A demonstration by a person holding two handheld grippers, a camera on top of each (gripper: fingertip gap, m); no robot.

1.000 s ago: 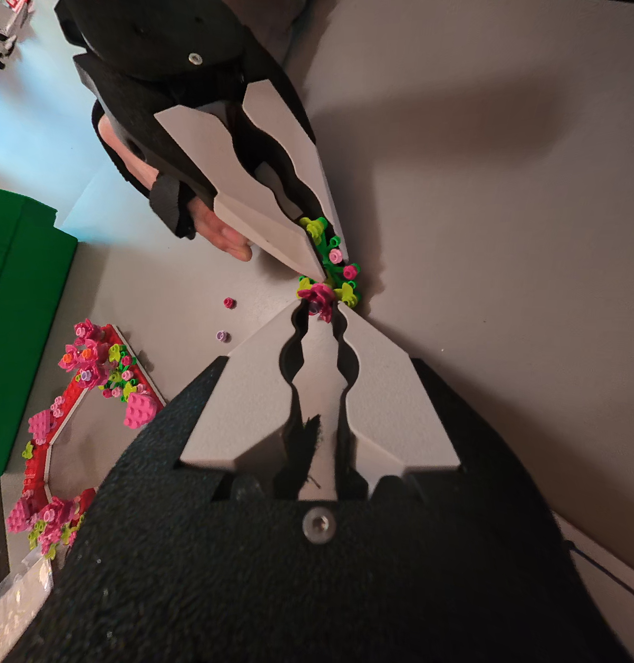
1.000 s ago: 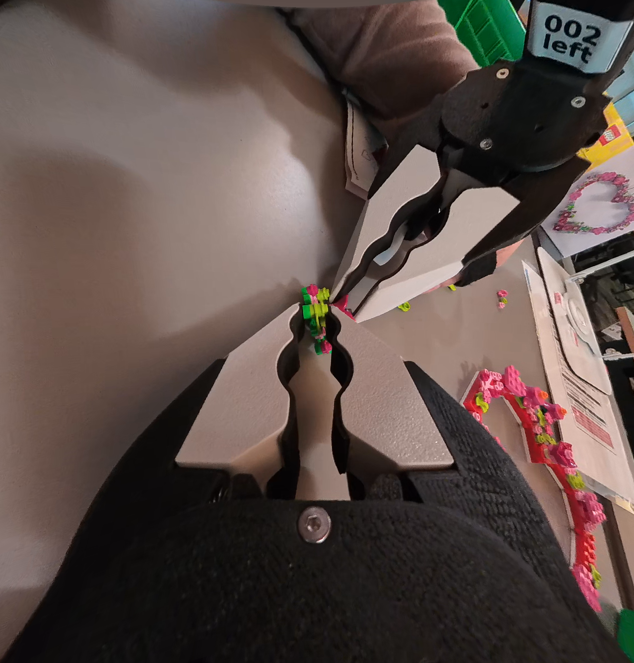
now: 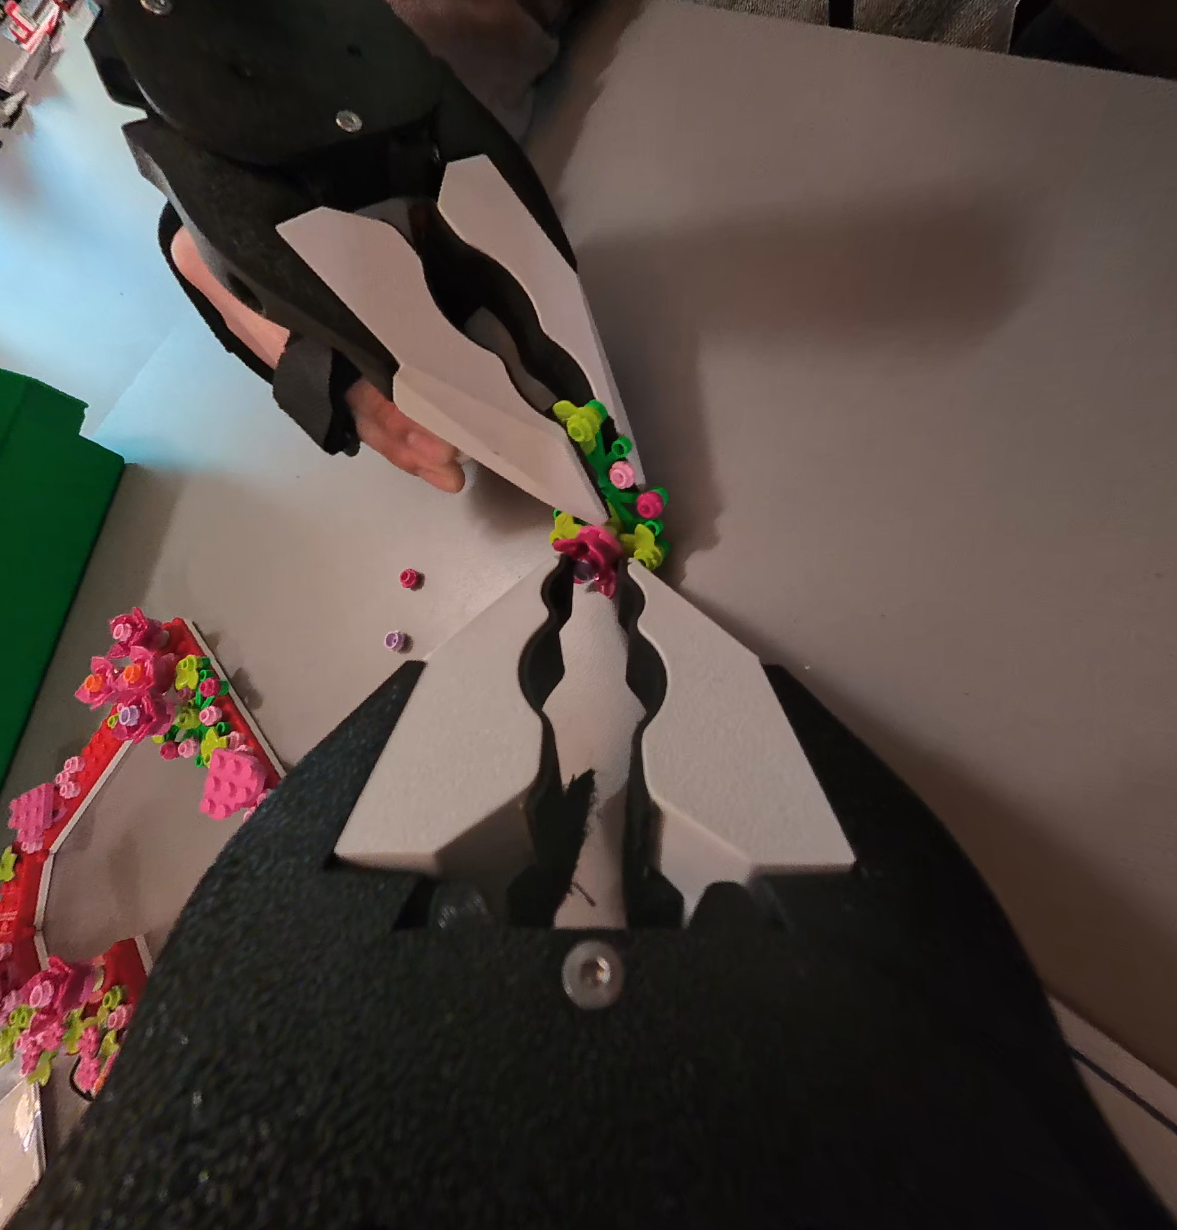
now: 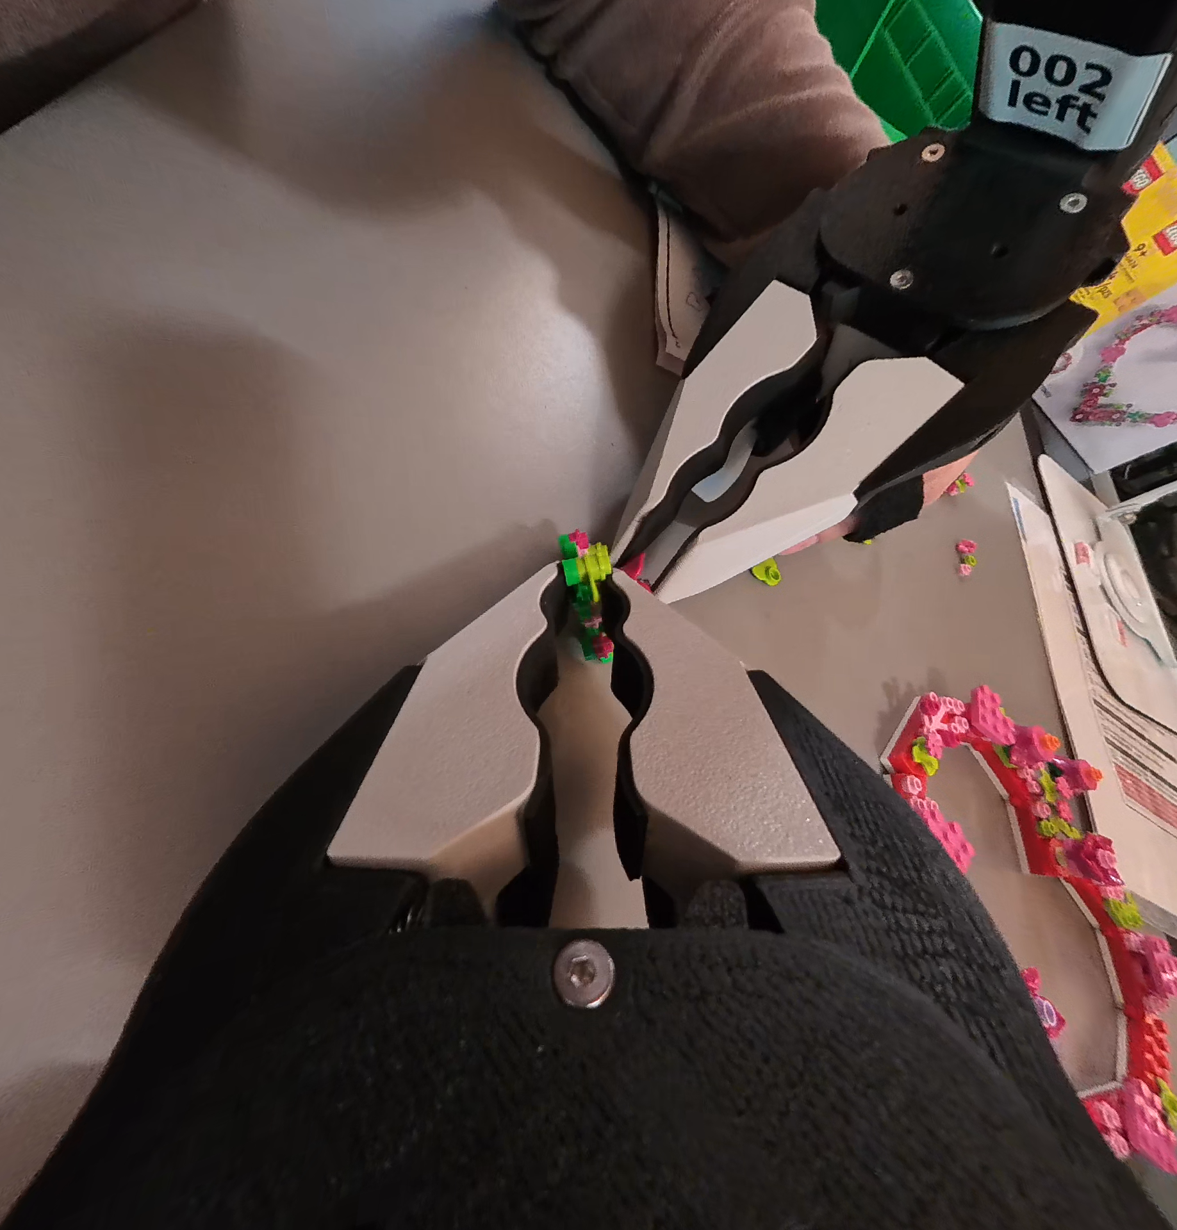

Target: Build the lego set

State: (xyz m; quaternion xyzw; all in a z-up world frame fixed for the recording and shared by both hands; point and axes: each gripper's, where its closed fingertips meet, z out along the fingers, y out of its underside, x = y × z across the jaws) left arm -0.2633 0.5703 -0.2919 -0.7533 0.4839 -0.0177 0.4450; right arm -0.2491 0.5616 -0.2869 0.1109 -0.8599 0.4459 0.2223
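Note:
My left gripper (image 3: 595,569) is shut on a dark pink lego flower (image 3: 589,547). My right gripper (image 4: 585,576) is shut on a green lego sprig (image 4: 589,599) with lime and pink blossoms. The two grippers meet tip to tip above the grey table, and the flower touches the sprig's end (image 3: 615,489). In the left wrist view the right gripper (image 3: 609,496) comes in from the upper left. In the right wrist view the left gripper (image 4: 632,566) comes in from the upper right. The red heart frame (image 3: 23,918) with pink flowers lies on the table, also in the right wrist view (image 4: 1045,845).
Two loose studs, dark pink (image 3: 408,578) and lavender (image 3: 394,640), lie left of the grippers. A lime piece (image 4: 766,571) and small flower bits (image 4: 965,556) lie under the left gripper. A green bin (image 3: 26,532), the set's box (image 4: 1145,359) and paper sheets (image 4: 1105,632) border the area. Left and right tips are no more than a few centimetres apart.

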